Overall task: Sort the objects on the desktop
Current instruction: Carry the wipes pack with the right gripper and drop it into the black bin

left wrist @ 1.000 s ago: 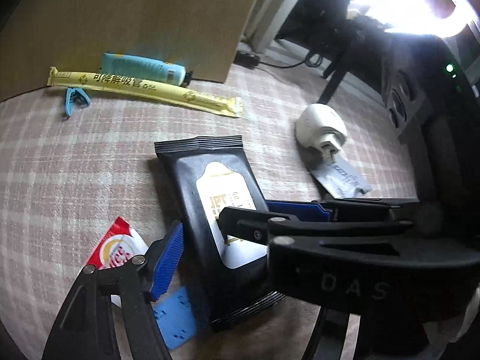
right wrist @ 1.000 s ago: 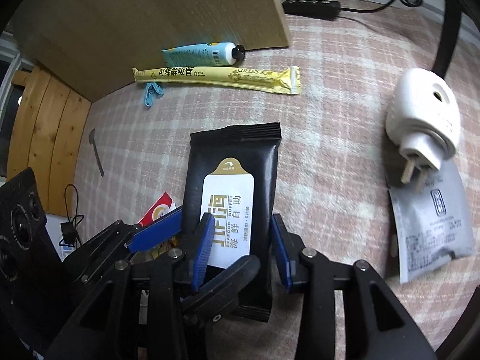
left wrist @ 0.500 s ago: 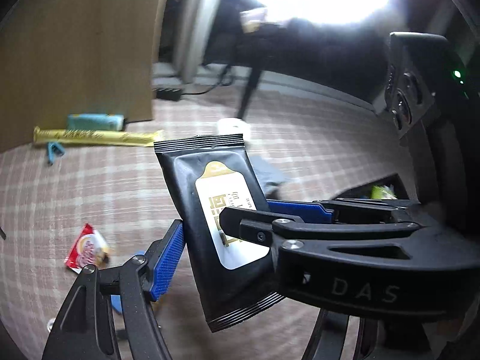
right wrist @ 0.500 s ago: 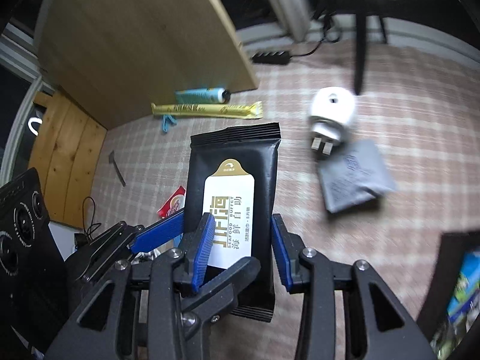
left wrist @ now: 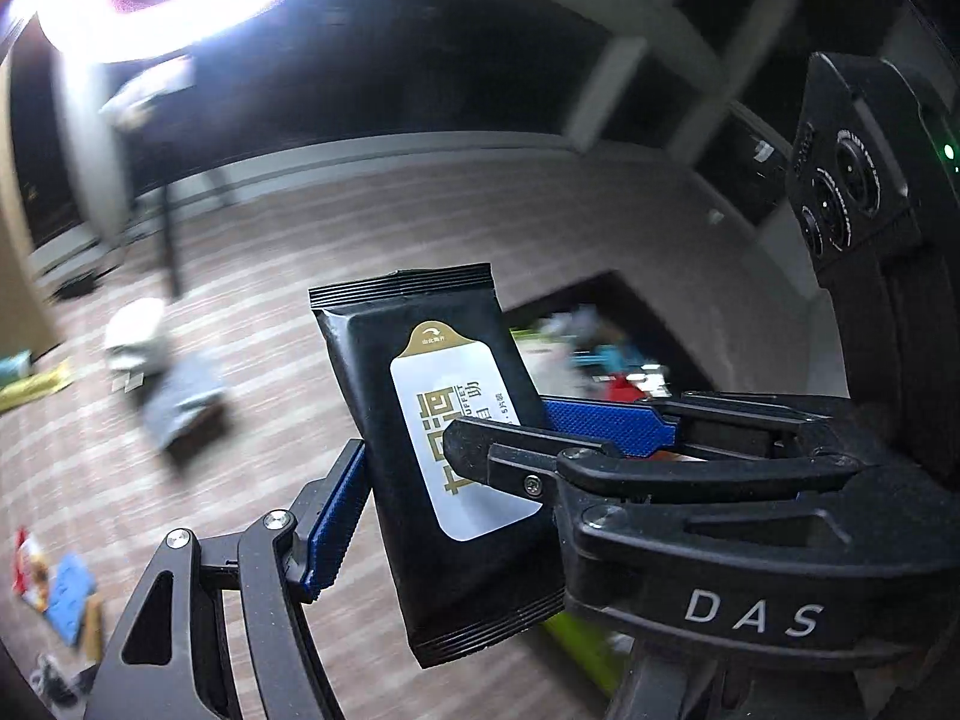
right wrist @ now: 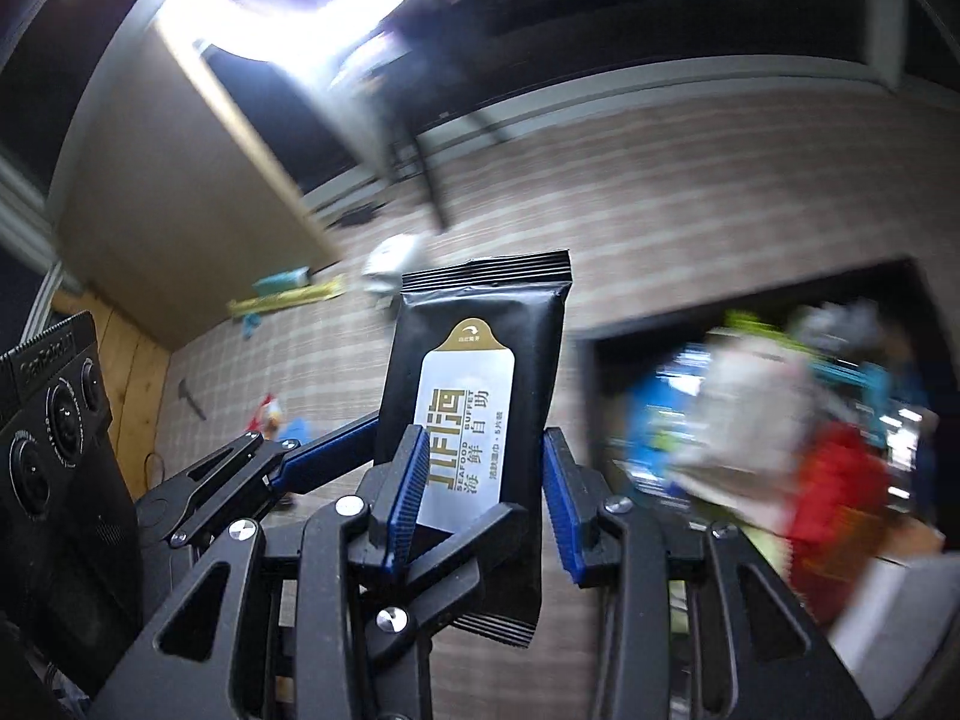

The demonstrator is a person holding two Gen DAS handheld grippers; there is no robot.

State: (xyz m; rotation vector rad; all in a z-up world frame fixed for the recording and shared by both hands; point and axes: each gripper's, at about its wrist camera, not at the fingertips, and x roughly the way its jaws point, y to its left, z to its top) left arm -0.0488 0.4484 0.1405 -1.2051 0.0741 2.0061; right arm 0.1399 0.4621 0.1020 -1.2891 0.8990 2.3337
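Both my grippers hold the black wet-wipe pack [right wrist: 480, 396] off the checked surface [right wrist: 690, 204] — my right gripper [right wrist: 480, 498] pinches its lower half between blue fingers [right wrist: 408, 492], and my left gripper [left wrist: 456, 474] clamps its sides. In the right wrist view the pack stands upright at centre frame; a dark box [right wrist: 750, 312] of blurred, colourful items sits at right.

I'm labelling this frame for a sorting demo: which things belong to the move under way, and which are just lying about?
In play:
- black wet-wipe packet with white label
- left gripper and right gripper, both clamped on it
- dark open bin of mixed items

Lying about:
- white plug adapter
- grey foil sachet
- yellow straw packet
- red-and-white sachet
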